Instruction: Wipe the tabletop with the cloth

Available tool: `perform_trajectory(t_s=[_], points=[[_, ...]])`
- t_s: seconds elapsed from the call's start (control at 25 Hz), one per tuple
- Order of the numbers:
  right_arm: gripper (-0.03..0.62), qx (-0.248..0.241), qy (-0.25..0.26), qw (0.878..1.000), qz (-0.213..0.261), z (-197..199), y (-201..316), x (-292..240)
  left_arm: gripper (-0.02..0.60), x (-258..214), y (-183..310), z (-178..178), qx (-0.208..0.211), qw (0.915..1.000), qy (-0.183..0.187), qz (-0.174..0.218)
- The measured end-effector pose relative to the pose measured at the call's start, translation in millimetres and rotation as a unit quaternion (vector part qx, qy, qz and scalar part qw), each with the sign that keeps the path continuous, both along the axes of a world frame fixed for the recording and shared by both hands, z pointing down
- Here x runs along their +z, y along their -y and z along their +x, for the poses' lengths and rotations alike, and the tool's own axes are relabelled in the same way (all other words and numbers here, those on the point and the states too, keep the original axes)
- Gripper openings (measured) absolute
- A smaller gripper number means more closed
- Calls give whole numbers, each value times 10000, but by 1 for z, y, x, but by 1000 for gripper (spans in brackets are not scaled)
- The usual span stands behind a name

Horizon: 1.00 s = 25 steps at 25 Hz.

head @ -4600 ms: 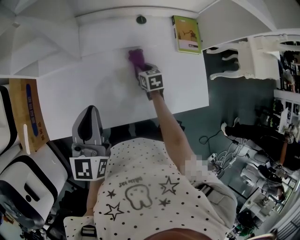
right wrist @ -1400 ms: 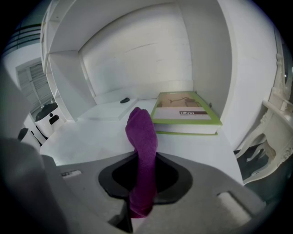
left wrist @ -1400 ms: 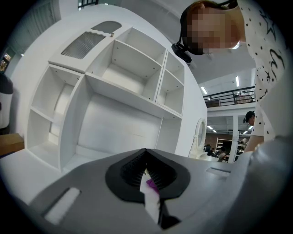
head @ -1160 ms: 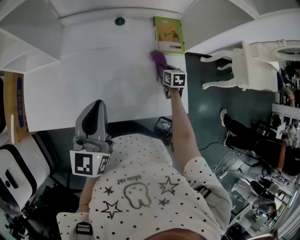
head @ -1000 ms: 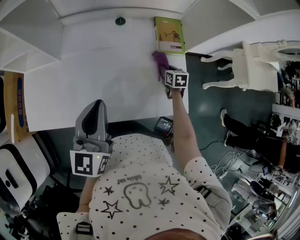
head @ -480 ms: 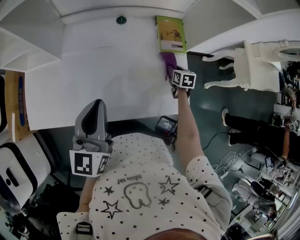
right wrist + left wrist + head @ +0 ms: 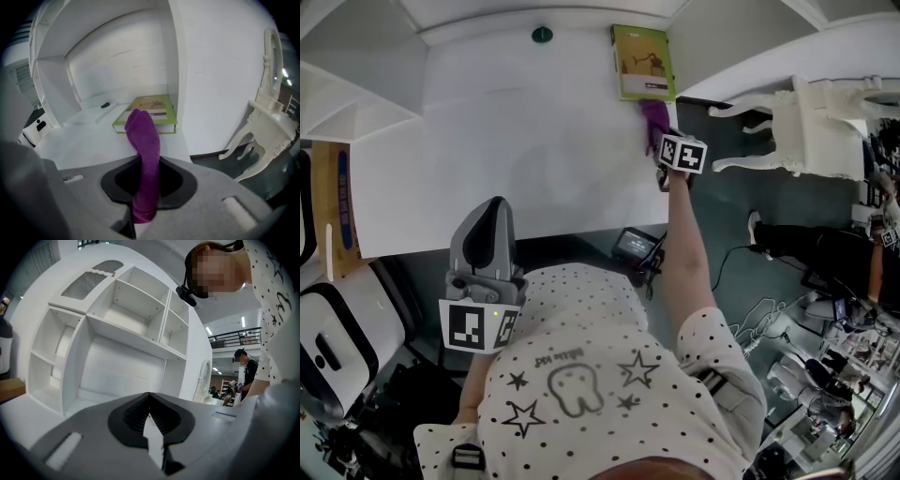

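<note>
A purple cloth (image 7: pixel 654 122) hangs from my right gripper (image 7: pixel 666 145) at the white tabletop's (image 7: pixel 506 150) far right edge, just in front of a green book (image 7: pixel 642 62). In the right gripper view the cloth (image 7: pixel 144 154) stands up between the jaws, which are shut on it, with the book (image 7: pixel 150 112) beyond. My left gripper (image 7: pixel 484 246) is held off the table near the person's body. In the left gripper view its jaws meet with nothing between them, pointing at white shelving.
White shelf cubbies (image 7: pixel 117 333) rise behind the desk. A small dark round thing (image 7: pixel 542 35) sits at the tabletop's back. A white ornate dressing table (image 7: pixel 825 112) stands right of the desk. A black device (image 7: pixel 635 246) lies on the floor under the front edge.
My right gripper has carried the cloth from the middle of the tabletop rightward to the right edge next to the book. The left gripper has stayed put.
</note>
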State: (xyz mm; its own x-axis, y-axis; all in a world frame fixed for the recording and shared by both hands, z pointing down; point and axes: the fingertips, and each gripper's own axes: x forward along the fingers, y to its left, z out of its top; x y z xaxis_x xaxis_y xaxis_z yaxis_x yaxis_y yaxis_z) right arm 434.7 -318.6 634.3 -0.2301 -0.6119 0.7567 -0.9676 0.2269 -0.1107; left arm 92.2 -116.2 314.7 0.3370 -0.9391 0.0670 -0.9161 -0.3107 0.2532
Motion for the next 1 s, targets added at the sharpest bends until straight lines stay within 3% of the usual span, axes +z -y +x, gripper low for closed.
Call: perform_trajectory(t_s=[1.0], points=[[64,276,-351,9990,-104,43,3,-2,-5,3,-5,-7,-129,9999,36,-66]])
